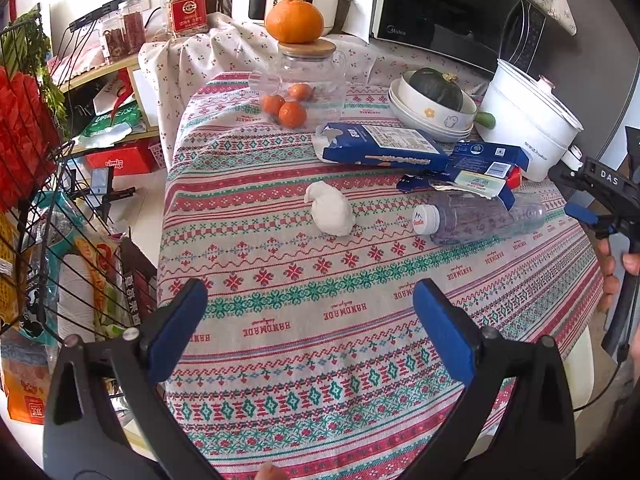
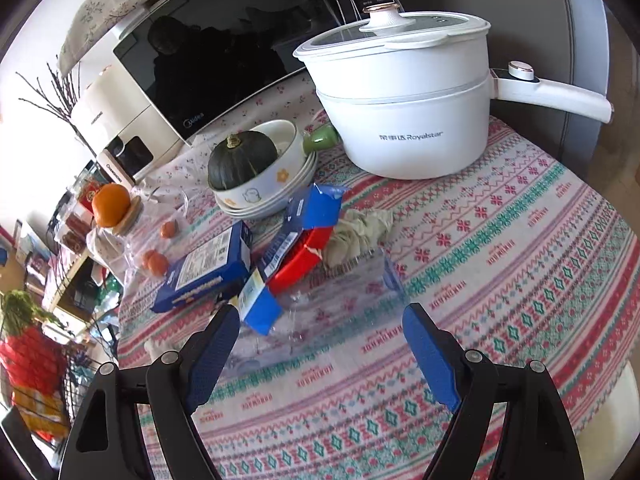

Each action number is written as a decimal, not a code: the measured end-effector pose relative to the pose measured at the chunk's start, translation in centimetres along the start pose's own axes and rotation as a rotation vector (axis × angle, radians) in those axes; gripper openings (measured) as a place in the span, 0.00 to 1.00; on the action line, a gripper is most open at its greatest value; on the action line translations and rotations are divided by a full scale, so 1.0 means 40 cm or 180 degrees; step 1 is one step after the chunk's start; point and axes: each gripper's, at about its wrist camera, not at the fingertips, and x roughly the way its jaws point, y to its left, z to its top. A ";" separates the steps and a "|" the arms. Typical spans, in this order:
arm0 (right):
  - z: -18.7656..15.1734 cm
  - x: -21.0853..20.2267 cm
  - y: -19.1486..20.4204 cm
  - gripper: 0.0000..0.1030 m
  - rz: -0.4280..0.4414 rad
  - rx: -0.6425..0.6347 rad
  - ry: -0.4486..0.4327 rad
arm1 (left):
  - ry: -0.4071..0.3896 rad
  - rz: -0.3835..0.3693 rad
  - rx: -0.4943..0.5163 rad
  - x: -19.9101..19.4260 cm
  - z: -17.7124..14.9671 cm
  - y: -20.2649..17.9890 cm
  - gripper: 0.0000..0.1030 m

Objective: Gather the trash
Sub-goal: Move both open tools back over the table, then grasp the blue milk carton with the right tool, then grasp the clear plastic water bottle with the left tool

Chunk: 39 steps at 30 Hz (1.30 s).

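A crumpled white tissue (image 1: pixel 330 208) lies mid-table. An empty clear plastic bottle (image 1: pixel 480 218) with a white cap lies on its side to its right; in the right wrist view the bottle (image 2: pixel 320 304) lies between and just ahead of my open right gripper (image 2: pixel 320 328). A blue carton (image 1: pixel 380 147) (image 2: pixel 208 270) and a torn blue-and-red box (image 1: pixel 476 168) (image 2: pixel 304 240) lie behind it, with a crumpled greenish wad (image 2: pixel 360 232) beside them. My left gripper (image 1: pixel 308 300) is open and empty over the near tablecloth. The right gripper also shows at the right edge of the left wrist view (image 1: pixel 592 196).
A white electric pot (image 2: pixel 408 120), stacked bowls holding a dark squash (image 2: pixel 244 160), a glass jar with an orange on its lid (image 1: pixel 312 76), bagged small oranges (image 1: pixel 288 108) and a microwave (image 1: pixel 460 12) stand at the back. A wire rack (image 1: pixel 44 240) stands left of the table.
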 end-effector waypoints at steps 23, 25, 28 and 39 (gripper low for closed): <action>0.067 0.071 0.070 0.26 0.0367 -0.0403 -0.0106 | 0.0002 -0.0127 -0.0180 -0.003 0.021 0.001 0.99; 0.043 0.019 0.071 0.26 0.0492 -0.0429 -0.0133 | -0.0002 -0.0146 -0.0130 -0.009 0.017 -0.011 0.99; 0.017 -0.072 0.068 0.26 0.0656 -0.0470 -0.0217 | -0.0012 -0.0183 -0.0065 -0.021 0.012 -0.026 0.99; -0.083 -0.345 -0.035 0.26 0.0780 -0.0388 -0.0443 | 0.0033 -0.0467 0.0217 -0.022 -0.011 -0.107 0.99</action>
